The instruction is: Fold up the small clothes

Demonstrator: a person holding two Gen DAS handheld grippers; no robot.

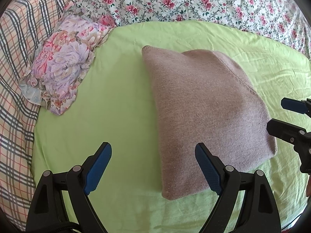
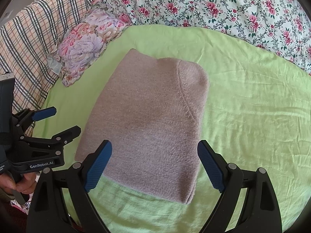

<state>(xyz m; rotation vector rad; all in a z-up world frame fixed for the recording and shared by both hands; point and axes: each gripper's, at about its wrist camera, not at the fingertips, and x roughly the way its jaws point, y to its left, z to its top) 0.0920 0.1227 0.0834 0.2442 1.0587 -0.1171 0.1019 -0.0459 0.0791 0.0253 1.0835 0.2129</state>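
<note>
From my right wrist camera I read "GenRobot.AI" in white letters on the black body of my left gripper (image 2: 51, 124), at about eight o'clock in that view. Some more white lettering sits at the frame's edge near nine o'clock, cut off and too small for me to read. My left wrist camera shows no writing.

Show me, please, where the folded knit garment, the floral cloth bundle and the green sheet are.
folded knit garment (image 2: 147, 124), right wrist view, middle of its top face.
floral cloth bundle (image 1: 64, 68), left wrist view, middle of the bundle.
green sheet (image 2: 252, 116), right wrist view, bare part right of the garment.
</note>
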